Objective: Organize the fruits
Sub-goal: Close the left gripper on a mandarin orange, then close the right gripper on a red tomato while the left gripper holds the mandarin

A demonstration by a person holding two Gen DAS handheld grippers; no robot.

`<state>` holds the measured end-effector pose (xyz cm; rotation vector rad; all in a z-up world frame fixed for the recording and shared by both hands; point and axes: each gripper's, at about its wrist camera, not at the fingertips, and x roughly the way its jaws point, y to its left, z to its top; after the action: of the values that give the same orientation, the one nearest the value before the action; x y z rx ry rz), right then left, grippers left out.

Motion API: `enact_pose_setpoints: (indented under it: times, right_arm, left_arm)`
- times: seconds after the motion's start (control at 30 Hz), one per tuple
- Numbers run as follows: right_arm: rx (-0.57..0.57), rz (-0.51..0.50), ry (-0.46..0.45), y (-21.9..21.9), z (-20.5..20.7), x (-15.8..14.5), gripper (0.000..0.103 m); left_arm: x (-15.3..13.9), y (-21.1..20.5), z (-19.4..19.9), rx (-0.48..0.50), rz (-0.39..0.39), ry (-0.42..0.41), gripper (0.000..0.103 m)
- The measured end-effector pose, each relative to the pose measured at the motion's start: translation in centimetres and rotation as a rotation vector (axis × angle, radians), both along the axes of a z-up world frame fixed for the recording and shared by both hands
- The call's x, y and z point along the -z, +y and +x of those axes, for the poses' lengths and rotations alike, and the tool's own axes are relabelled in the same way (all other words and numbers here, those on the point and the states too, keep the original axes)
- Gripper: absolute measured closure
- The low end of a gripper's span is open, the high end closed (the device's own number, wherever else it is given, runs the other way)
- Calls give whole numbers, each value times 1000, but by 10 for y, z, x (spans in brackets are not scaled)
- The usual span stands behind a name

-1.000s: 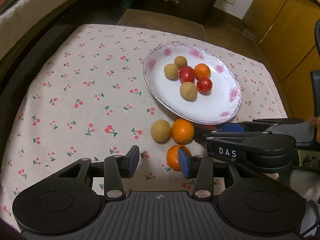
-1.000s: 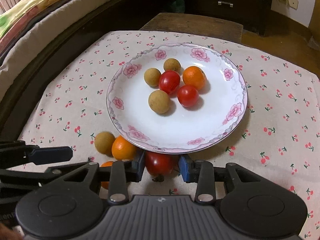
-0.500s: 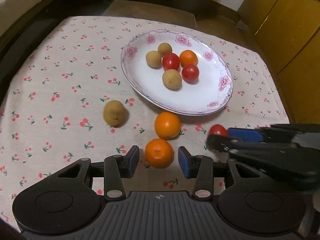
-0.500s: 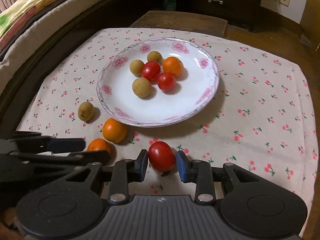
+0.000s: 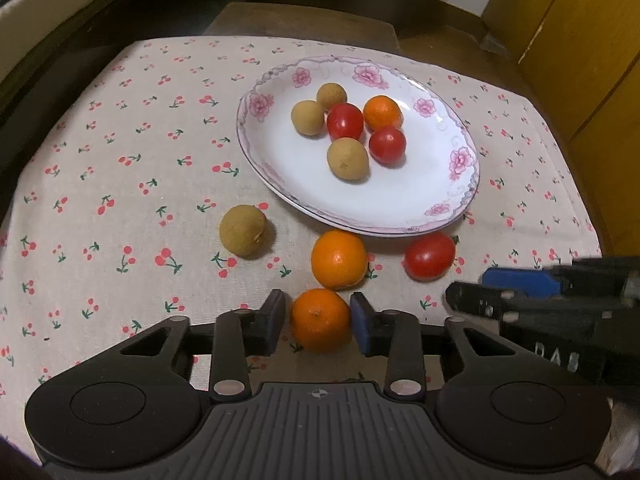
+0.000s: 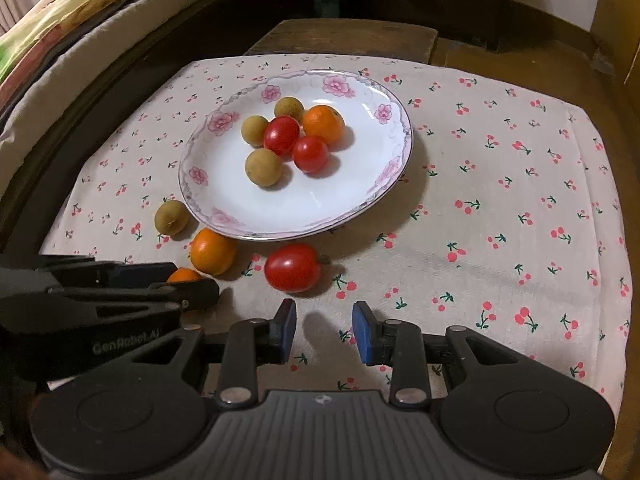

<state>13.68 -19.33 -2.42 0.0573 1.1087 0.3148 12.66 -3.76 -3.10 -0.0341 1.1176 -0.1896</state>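
Closing on the near orange (image 5: pixel 320 319), the left gripper (image 5: pixel 318 322) is apparently pinching it beside the plate (image 5: pixel 460 200); the right gripper (image 6: pixel 325 330) is hanging narrowly parted, empty, behind the loose tomato (image 6: pixel 292 267).

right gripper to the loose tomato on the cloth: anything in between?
Nothing. In the right wrist view only bare tablecloth separates the right gripper, its jaws empty, from the tomato.

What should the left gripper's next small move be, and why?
Probably lift straight up: the left gripper has just been closing its jaws, and the pads appear to touch the near orange on the tablecloth, so it looks gripped. The plate lies just ahead.
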Motion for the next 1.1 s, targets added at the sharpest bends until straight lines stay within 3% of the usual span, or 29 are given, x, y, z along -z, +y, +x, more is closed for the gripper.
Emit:
enact_pose_setpoints:
  times: [0.17, 0.4, 0.87, 1.1]
  right_arm:
    - [-8, 18, -3, -1, 6, -7, 68]
    - [64, 78, 8, -3, 12, -5, 65]
    - [-5, 11, -21, 24, 27, 10, 64]
    - [-57, -49, 6, 21, 6, 7, 76]
  left_arm:
    - [-1, 3, -3, 17, -1, 0, 64]
    - [-5, 12, -11, 20, -11, -1, 64]
    - [-1, 15, -13, 33, -32, 21, 63]
    - [-2, 15, -19, 38, -32, 29, 63]
